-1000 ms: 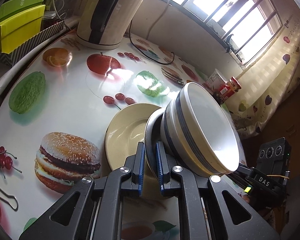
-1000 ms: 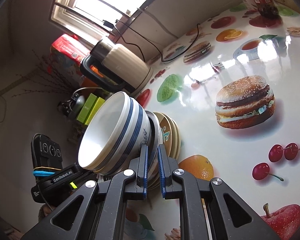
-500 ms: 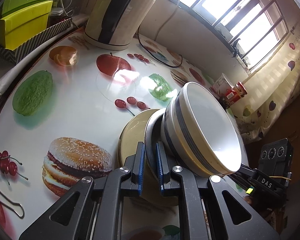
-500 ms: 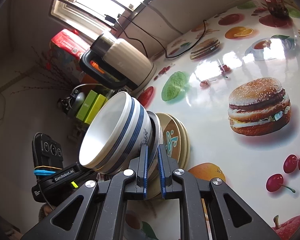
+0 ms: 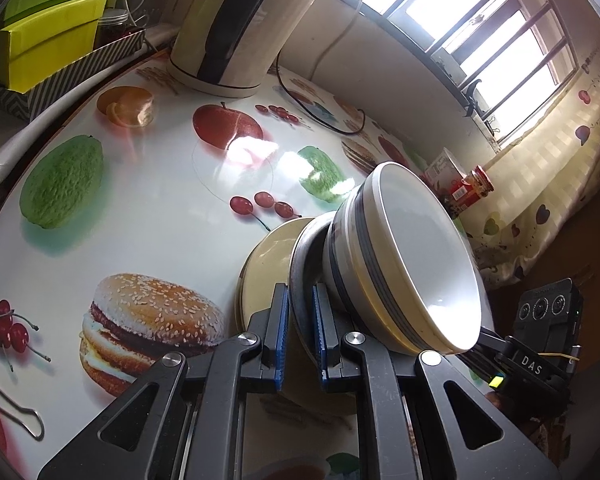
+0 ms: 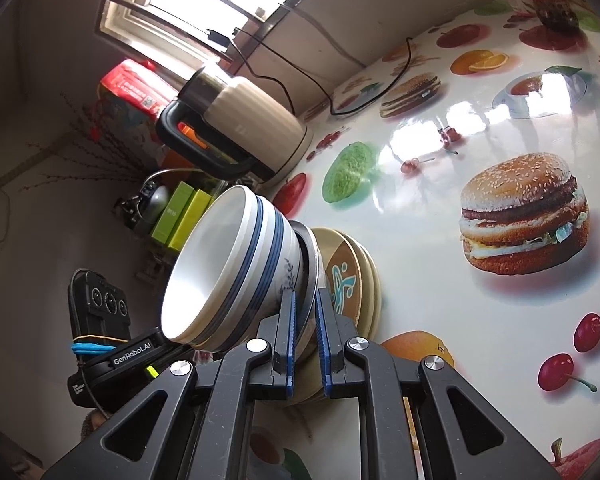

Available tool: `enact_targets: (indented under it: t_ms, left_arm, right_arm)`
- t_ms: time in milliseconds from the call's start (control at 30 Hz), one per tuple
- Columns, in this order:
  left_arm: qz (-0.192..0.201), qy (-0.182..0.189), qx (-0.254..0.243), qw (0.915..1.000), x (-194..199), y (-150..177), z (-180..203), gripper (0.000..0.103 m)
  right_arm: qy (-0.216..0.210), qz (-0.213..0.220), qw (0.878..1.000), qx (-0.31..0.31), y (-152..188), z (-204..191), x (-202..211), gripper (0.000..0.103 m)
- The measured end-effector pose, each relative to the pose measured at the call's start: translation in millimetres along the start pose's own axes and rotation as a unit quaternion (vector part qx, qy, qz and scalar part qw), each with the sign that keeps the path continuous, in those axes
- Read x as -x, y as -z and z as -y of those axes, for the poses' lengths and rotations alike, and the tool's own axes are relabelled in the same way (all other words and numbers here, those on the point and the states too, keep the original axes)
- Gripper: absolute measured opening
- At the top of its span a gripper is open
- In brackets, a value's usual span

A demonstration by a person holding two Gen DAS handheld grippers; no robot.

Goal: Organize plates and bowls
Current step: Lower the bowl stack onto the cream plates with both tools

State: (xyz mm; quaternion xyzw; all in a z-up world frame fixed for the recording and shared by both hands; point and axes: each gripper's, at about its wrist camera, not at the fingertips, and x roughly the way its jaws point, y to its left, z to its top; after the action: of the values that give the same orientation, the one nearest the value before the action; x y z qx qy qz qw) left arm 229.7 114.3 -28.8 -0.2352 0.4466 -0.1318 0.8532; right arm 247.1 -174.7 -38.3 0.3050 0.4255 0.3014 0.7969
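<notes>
Since a second ago the tablecloth pattern has slid across both views, so the burger print now sits further along under each camera, while the stack keeps its place between the fingers. Both grippers pinch the rim of the grey plate [image 5: 300,264] from opposite sides: the left gripper [image 5: 300,332] and the right gripper [image 6: 304,340] are each clamped on its edge, blue pads against it. Nested bowls [image 5: 404,264], white with blue bands and a small blue sprig on the side, rest on that plate, tipped with the mouth facing away from the table [image 5: 148,216]. Beneath lie cream plates [image 6: 356,276], the top one carrying a teal and brown motif; how many there are is hard to count, perhaps three. Their near edge is hidden behind the fingers. A cream kettle [image 6: 244,128] stands well apart near the wall, its top cut off in the left view
</notes>
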Motion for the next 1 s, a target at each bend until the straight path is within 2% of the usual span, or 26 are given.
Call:
enact_targets:
  t_ms: [267, 500, 667, 1000]
  left_arm:
    - [-0.002, -0.002, 0.003, 1.0000, -0.2, 0.3, -1.9, 0.014]
    - [-0.005, -0.013, 0.004, 0.9999, 1.2, 1.0, -3.0, 0.025]
    - [-0.001, -0.026, -0.007, 0.9996, 5.8, 3.3, -0.4, 0.028]
    - [0.017, -0.036, -0.014, 0.9991, 27.5, 11.4, 5.7, 0.043]
  right_arm:
    - [0.002, 0.001, 1.000, -0.001, 0.0, 1.0, 0.6, 0.012]
    - [0.008, 0.004, 1.000, 0.001, -0.4, -0.5, 2.0, 0.012]
    - [0.018, 0.009, 1.000, 0.001, -0.5, -0.1, 4.6, 0.020]
    - [0.043, 0.023, 0.999, 0.022, 5.2, -9.9, 17.6, 0.040]
